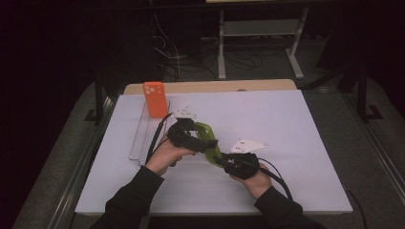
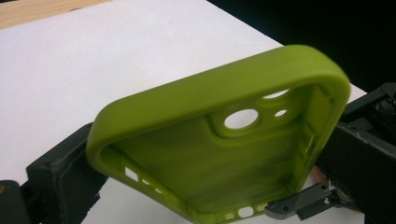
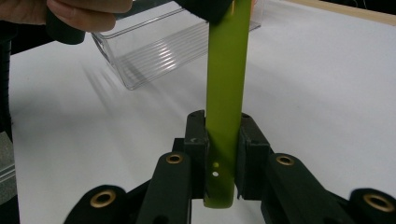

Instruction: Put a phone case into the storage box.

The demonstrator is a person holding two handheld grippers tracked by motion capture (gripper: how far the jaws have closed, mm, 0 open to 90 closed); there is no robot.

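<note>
A dim room with cables and a metal stand on the floor lies behind a white worktop [image 1: 286,124], whose far edge shows a strip of bare wood. Near the worktop's far left corner a clear plastic tray [image 1: 141,138] lies lengthwise along the left edge, and an orange phone [image 1: 155,99] stands upright at its far end; whether the phone sits inside the tray or just against it cannot be told. The rest of the tray looks empty. Near the middle of the worktop, toward the near edge, a green phone case [image 1: 208,139] is held above the surface between the two tools. The left hand-held gripper [image 1: 187,136] has its jaws closed on the case's two long sides, and its own camera shows the hollow inside of the case [image 2: 219,154] with the camera cut-outs facing it. The right hand-held gripper [image 1: 228,161] pinches the case's near end edge-on, its jaws narrowly apart and pressed against both faces of the thin green wall [image 3: 225,116].
</note>
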